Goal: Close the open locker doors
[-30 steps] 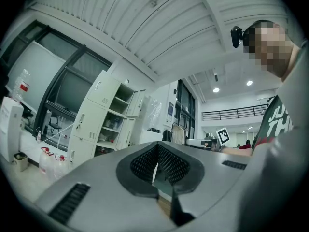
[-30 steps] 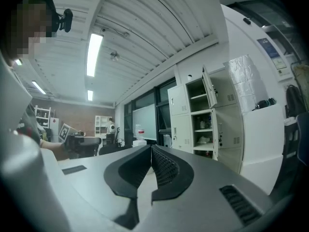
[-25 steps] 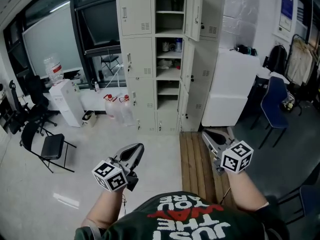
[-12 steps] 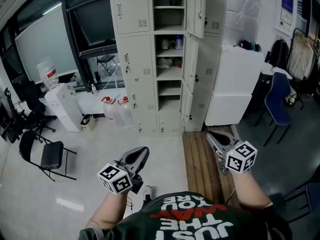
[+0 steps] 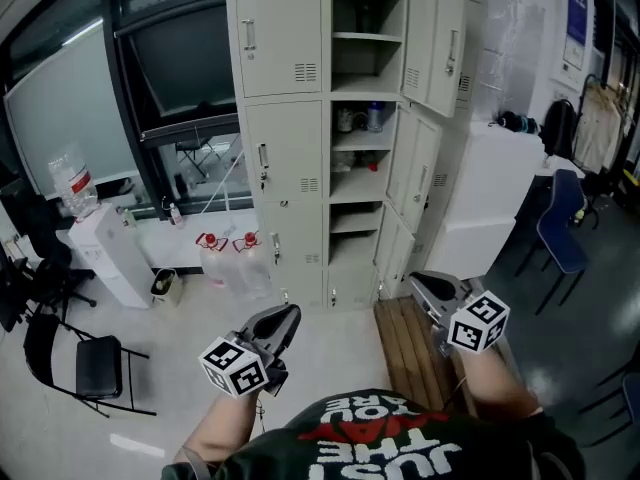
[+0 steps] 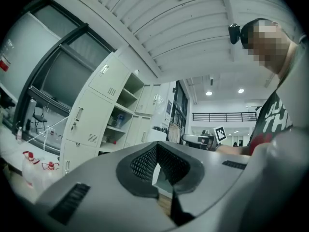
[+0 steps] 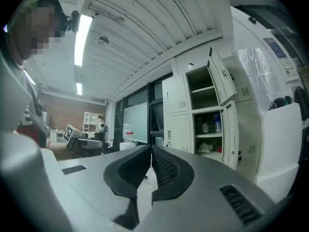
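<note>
the locker cabinet (image 5: 285, 138) stood at the far edge of the floor (image 5: 190, 368), beside a dark window (image 5: 185, 58). its left column of doors was closed. the middle column stood open from top to bottom, showing its shelves, with a bottle (image 5: 375, 116) near the right edge of the second shelf. three open doors hung out from the right edge of that column, toward the person: the top door (image 5: 418, 43), the middle door (image 5: 402, 163) and the bottom door (image 5: 390, 253).

both tongs were held out low in front of the person, well short of the cabinet and touching none of its doors. the left gripper (image 5: 288, 312) pointed at the foot of the open column. its jaws were clenched together at the tips with nothing between them. the right gripper (image 5: 416, 281) hung over the far end of some wooden boards (image 5: 410, 343) lying on the floor. it was also clenched and empty, and its own view faced the swung-out doors.

two clear jugs (image 5: 225, 258) with red caps sat on the floor at the foot of the closed left column. a folding chair (image 5: 95, 368) stood toward the floor's near left corner, and a white cabinet (image 5: 480, 208) stood just right of the lockers.
</note>
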Motion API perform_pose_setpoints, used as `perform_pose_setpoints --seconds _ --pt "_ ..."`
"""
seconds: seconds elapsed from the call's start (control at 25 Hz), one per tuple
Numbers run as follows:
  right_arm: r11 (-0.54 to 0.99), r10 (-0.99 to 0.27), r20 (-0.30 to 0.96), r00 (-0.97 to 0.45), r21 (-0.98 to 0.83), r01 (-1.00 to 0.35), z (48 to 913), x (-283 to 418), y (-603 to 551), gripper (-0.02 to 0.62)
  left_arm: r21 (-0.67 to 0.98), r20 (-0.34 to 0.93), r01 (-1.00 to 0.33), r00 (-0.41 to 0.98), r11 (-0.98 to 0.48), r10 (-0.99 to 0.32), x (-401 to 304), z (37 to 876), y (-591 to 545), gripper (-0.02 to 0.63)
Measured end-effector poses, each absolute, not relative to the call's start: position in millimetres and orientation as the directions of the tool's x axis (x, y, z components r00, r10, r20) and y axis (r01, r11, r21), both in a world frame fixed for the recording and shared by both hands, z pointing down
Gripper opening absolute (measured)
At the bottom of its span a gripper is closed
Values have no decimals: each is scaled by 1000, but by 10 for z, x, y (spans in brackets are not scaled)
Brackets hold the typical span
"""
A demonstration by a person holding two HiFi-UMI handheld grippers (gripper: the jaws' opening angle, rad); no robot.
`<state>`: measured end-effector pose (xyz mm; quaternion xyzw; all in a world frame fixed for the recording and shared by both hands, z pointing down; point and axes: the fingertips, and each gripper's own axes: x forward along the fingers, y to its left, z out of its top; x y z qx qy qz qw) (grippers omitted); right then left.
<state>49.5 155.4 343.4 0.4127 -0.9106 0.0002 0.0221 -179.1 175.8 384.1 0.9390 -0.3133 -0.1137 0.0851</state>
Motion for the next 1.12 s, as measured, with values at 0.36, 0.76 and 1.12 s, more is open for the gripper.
perform_pose_setpoints --seconds 0.36,0.76,1.12 --pt "620 -784 7 -620 15 -784 3251 109 537 37 219 -162 -545 797 -809 -581 -2373 3743 675 8" --pt "613 -790 8 -614 -16 -790 3262 443 -273 37 236 -149 -566 783 -790 -605 -2132 3668 -238 8" --pt "653 -757 15 -653 7 -757 3119 1188 -1228 37 196 -190 -602 751 -774 -633 -1122 3418 -1036 8"
